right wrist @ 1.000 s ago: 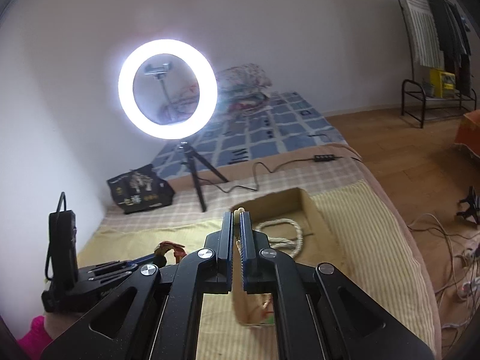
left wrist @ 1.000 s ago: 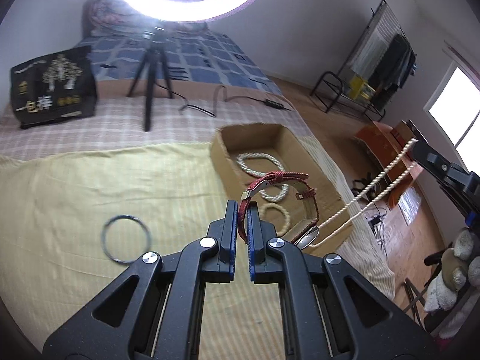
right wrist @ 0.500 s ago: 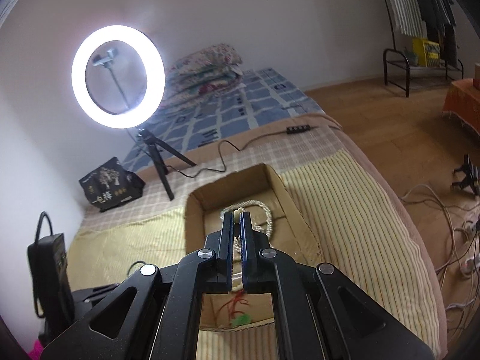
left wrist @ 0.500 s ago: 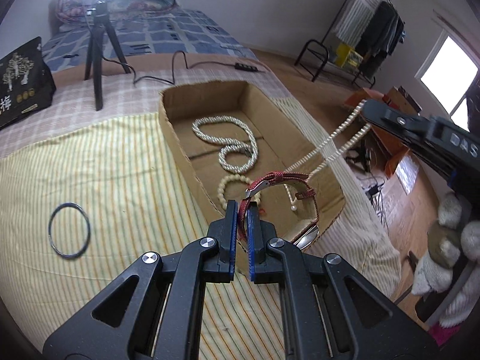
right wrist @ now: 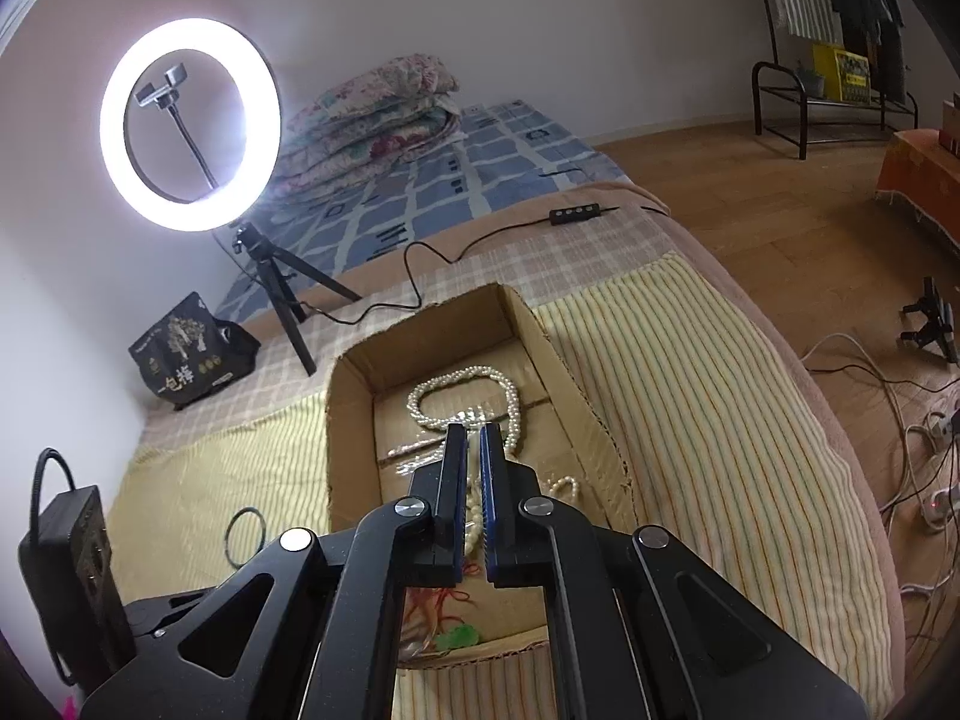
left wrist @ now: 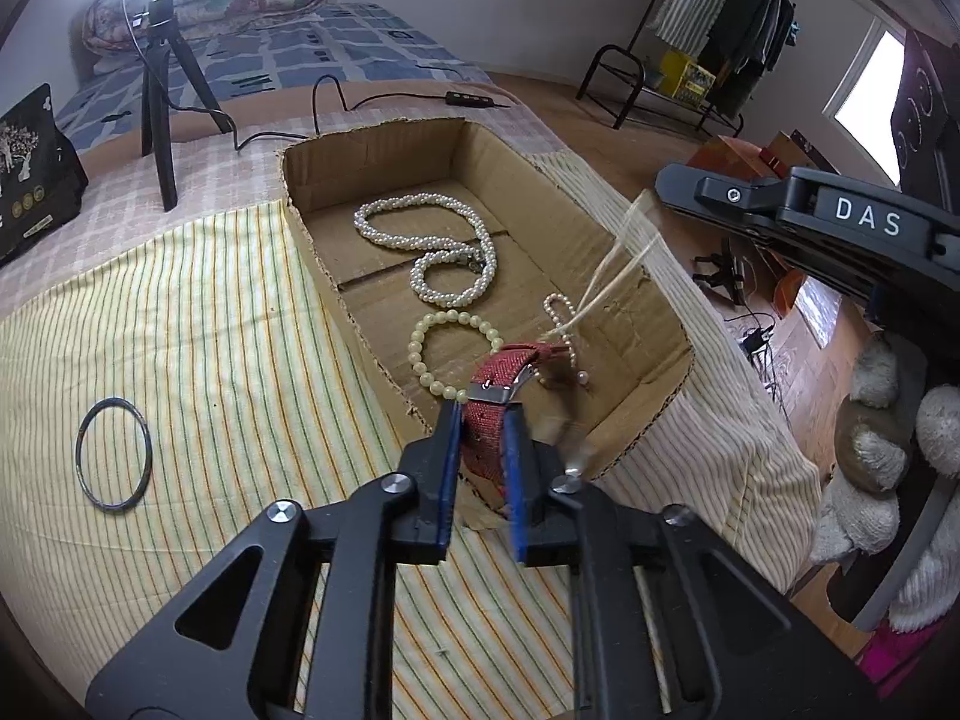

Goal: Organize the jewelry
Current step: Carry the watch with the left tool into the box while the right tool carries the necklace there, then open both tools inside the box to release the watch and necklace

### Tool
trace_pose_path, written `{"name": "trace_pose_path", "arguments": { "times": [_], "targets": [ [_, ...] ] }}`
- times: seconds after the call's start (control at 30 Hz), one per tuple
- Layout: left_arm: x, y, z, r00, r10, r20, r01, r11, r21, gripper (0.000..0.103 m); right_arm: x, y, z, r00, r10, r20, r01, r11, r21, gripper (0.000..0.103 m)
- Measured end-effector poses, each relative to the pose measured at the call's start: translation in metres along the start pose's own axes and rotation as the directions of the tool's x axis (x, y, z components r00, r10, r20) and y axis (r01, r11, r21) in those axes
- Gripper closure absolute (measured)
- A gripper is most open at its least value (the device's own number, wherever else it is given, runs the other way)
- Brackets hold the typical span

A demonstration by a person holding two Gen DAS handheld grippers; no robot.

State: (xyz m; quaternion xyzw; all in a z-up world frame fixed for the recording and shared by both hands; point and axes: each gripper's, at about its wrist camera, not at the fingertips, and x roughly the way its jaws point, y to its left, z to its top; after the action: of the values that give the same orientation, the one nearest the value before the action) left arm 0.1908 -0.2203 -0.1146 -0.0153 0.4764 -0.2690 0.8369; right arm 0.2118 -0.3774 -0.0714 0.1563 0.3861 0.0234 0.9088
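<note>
While over box (left wrist: 624,420), red watch strap (left wrist: 495,414) between left claw (left wrist: 483,456) pads.

Red watch (left wrist: 501,387) and pearl strand (left wrist: 612,267) hang over cardboard box (left wrist: 606,228).

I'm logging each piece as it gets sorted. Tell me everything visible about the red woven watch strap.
The red woven watch strap looks like coarse fabric, with a silver metal buckle across it. It arches up over the near end of the open cardboard box, between the left gripper fingers, which have parted. Its watch face is blurred.
</note>
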Motion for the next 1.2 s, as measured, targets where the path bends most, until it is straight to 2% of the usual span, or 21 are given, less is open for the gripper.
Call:
{"name": "trace_pose_path", "arguments": {
  "times": [0.07, 0.1, 0.73, 0.8, 0.87, 1.2],
  "targets": [
    [-0.002, 0.001, 0.0, 1.0, 0.007, 0.005, -0.007, 1.0, -0.002, 0.075, 0.0, -0.001, 0.0, 1.0, -0.008, -0.003, 0.008, 1.0, 0.004, 0.062],
    [-0.004, 0.002, 0.0, 1.0, 0.006, 0.011, -0.006, 1.0, -0.004, 0.074, 0.0, -0.001, 0.0, 1.0, -0.011, 0.002, 0.011, 1.0, 0.006, 0.058],
    [-0.033, 0.014, 0.001, 0.998, 0.022, 0.058, -0.021, 1.0, -0.015, 0.074, -0.013, 0.011, 0.001, 0.999, -0.042, 0.03, 0.043, 0.999, -0.026, 0.051],
    [-0.037, 0.015, 0.001, 0.998, 0.024, 0.063, -0.023, 1.0, -0.013, 0.074, -0.015, 0.014, 0.001, 0.999, -0.043, 0.031, 0.044, 0.999, -0.031, 0.049],
    [-0.041, 0.014, 0.0, 0.997, 0.027, 0.07, -0.027, 1.0, -0.009, 0.074, -0.016, 0.016, 0.0, 0.998, -0.044, 0.033, 0.045, 0.998, -0.039, 0.042],
    [-0.062, 0.018, -0.009, 0.99, 0.083, 0.112, -0.089, 0.995, 0.048, 0.074, -0.026, 0.034, -0.004, 0.997, -0.053, 0.059, 0.059, 0.992, -0.109, 0.041]
  ]
}}
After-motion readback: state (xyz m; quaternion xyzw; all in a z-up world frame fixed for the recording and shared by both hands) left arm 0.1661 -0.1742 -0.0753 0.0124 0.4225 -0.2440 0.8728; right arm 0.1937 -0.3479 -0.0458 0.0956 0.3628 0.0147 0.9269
